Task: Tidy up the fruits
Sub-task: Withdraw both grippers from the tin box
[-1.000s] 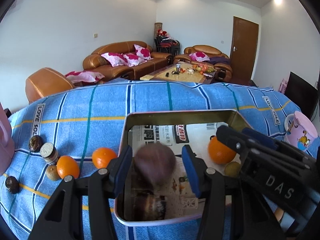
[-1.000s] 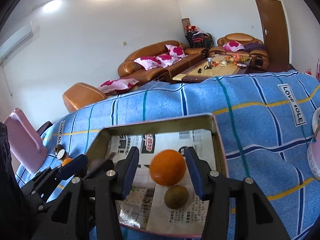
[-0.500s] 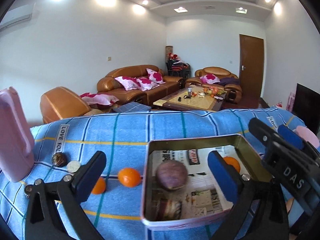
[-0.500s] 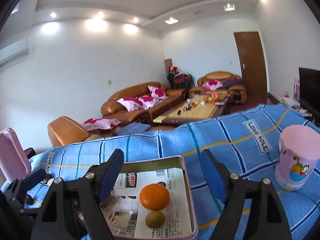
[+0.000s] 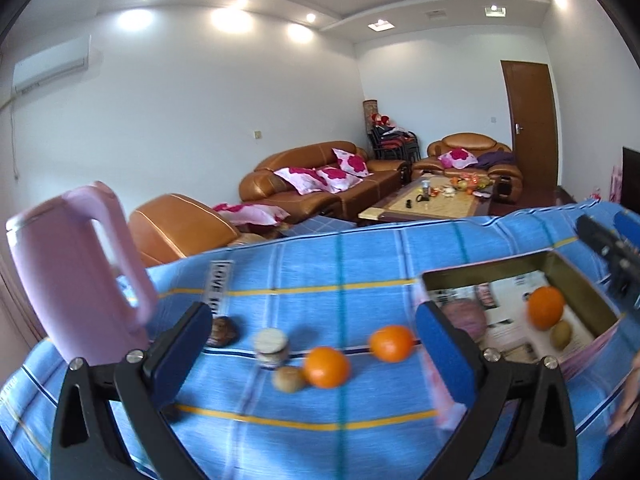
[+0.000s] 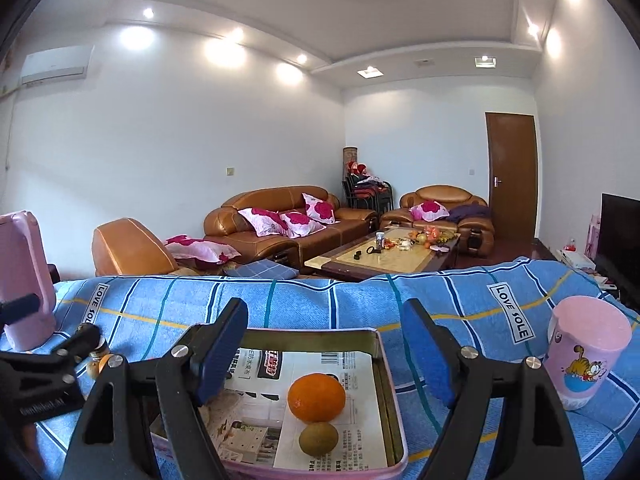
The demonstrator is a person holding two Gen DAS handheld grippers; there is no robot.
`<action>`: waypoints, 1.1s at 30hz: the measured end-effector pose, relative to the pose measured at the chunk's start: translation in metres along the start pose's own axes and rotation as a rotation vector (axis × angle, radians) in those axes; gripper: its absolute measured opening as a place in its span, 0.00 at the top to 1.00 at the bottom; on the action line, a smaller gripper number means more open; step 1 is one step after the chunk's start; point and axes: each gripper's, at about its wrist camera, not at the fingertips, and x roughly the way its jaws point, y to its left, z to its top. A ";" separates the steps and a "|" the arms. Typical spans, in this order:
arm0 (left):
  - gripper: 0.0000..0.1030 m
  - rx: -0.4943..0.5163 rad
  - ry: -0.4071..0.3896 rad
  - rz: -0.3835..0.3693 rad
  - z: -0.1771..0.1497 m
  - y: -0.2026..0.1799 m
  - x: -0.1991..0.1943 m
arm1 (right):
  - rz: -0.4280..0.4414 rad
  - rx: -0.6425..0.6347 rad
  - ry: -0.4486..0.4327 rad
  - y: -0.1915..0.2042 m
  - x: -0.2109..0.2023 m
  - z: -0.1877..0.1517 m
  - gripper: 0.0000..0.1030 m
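Observation:
A metal tray (image 6: 378, 344) lined with newspaper sits on the blue striped cloth. It holds an orange (image 6: 316, 397), a kiwi (image 6: 318, 438) and a purple fruit (image 5: 466, 316). My right gripper (image 6: 326, 344) is open and empty above the tray. My left gripper (image 5: 314, 346) is open and empty left of the tray (image 5: 576, 284), over two loose oranges (image 5: 326, 367) (image 5: 391, 343), a kiwi (image 5: 288, 379), a small jar (image 5: 272, 345) and a dark fruit (image 5: 222, 331).
A pink kettle (image 5: 76, 276) stands at the left edge of the table. A pink cartoon cup (image 6: 586, 354) stands at the right. The right gripper's body (image 5: 612, 256) shows at the far right of the left wrist view. Sofas and a coffee table lie beyond.
Both grippers opened and let go: the purple fruit and the orange now lie in the tray. Both grippers rose; the left one swung left toward the loose fruits.

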 end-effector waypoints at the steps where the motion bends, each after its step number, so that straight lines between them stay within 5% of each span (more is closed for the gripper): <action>1: 0.00 0.006 -0.003 0.010 -0.001 0.005 0.000 | -0.003 0.002 0.003 0.001 0.000 0.000 0.22; 18: 0.00 -0.095 0.011 0.025 -0.023 0.078 0.003 | -0.088 0.017 0.057 0.018 -0.012 -0.008 0.22; 33: 0.00 -0.079 0.026 0.022 -0.026 0.086 0.003 | 0.031 0.007 0.124 0.086 -0.009 -0.015 0.22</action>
